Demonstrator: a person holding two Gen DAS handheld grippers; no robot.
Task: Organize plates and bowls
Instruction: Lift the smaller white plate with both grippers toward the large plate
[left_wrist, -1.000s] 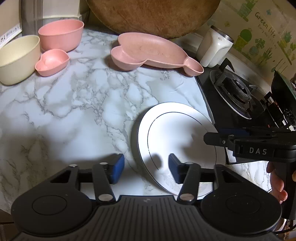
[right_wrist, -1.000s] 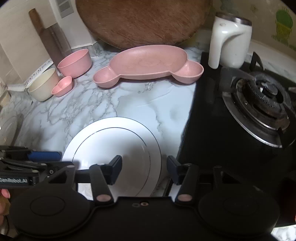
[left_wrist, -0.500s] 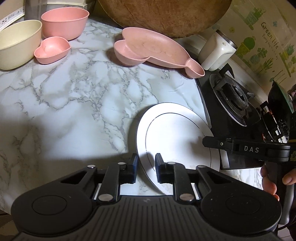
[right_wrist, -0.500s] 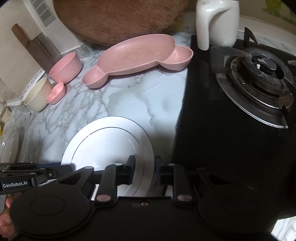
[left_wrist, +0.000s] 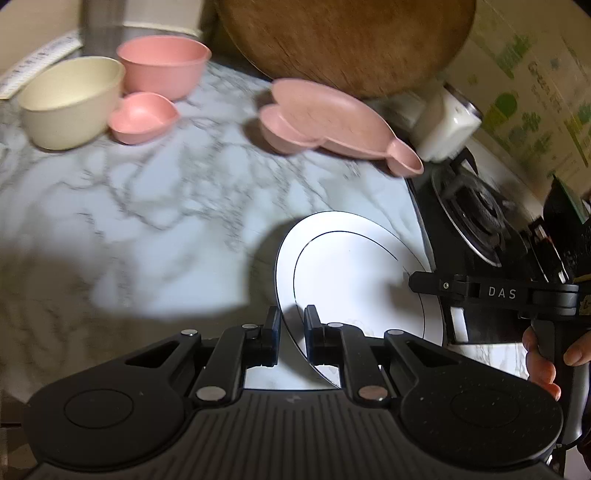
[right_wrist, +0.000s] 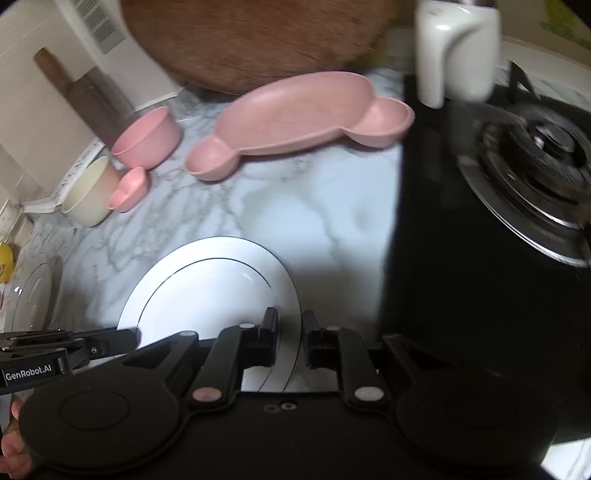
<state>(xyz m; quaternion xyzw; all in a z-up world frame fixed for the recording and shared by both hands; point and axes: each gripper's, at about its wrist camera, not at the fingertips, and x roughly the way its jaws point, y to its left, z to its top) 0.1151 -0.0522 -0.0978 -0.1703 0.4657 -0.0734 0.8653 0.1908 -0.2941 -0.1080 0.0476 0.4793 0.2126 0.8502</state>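
A white plate (left_wrist: 351, 273) with a thin dark ring is held over the marble counter (left_wrist: 147, 221). My left gripper (left_wrist: 292, 326) is shut on its left rim. My right gripper (right_wrist: 290, 330) is shut on its right rim (right_wrist: 295, 295). The plate also shows in the right wrist view (right_wrist: 207, 295). It looks lifted and tilted. A pink divided plate (left_wrist: 332, 122), a pink bowl (left_wrist: 162, 64), a cream bowl (left_wrist: 70, 101) and a small pink heart dish (left_wrist: 142, 116) stand at the back of the counter.
A black gas stove (right_wrist: 517, 177) lies to the right, with a white mug (right_wrist: 456, 48) at its back edge. A big wooden board (left_wrist: 343, 40) leans on the wall. A glass plate (right_wrist: 33, 295) sits at the far left.
Both grippers closed from open onto opposite rims of the white plate. The plate has come up off the counter and tilted; both views are blurred by motion.
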